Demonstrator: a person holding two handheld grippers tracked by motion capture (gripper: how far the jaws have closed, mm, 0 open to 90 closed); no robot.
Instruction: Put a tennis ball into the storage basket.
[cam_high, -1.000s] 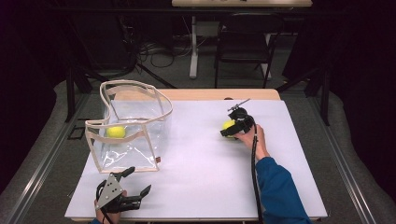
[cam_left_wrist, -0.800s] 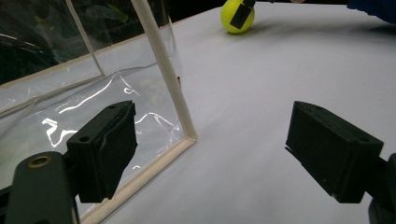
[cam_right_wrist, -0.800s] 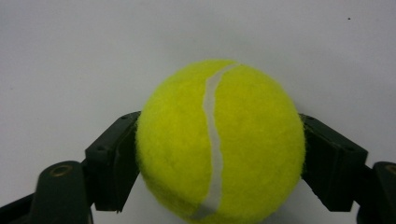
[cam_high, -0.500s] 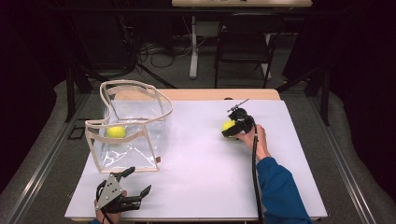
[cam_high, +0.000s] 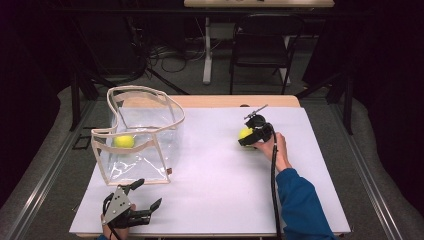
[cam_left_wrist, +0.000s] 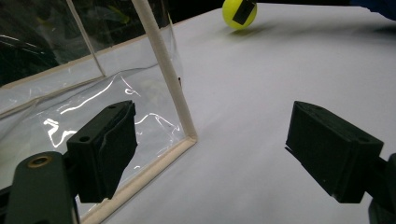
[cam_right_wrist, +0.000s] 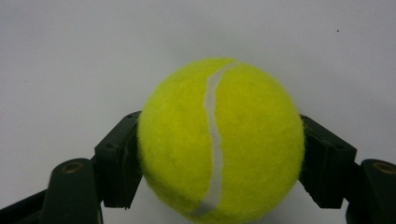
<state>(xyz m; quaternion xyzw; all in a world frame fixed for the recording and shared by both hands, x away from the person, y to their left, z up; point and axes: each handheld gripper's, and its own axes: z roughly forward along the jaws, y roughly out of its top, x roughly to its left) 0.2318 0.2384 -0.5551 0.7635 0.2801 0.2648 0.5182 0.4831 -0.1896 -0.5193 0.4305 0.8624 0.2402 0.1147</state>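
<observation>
While my two hands rest over the white surface (cam_high: 215, 195), this is how things stand.
Right fingers (cam_right_wrist: 219, 154): just been closing; now clamped on both sides of the tennis ball (cam_right_wrist: 219, 140).
Ball's place: right half of the surface, seemingly touching it, though contact is hard to judge.
Left fingers (cam_left_wrist: 210, 158): spread wide, gripping nothing, beside the clear bag's (cam_high: 145, 135) near corner.
Inside bag: second yellow ball (cam_high: 123, 141).
</observation>
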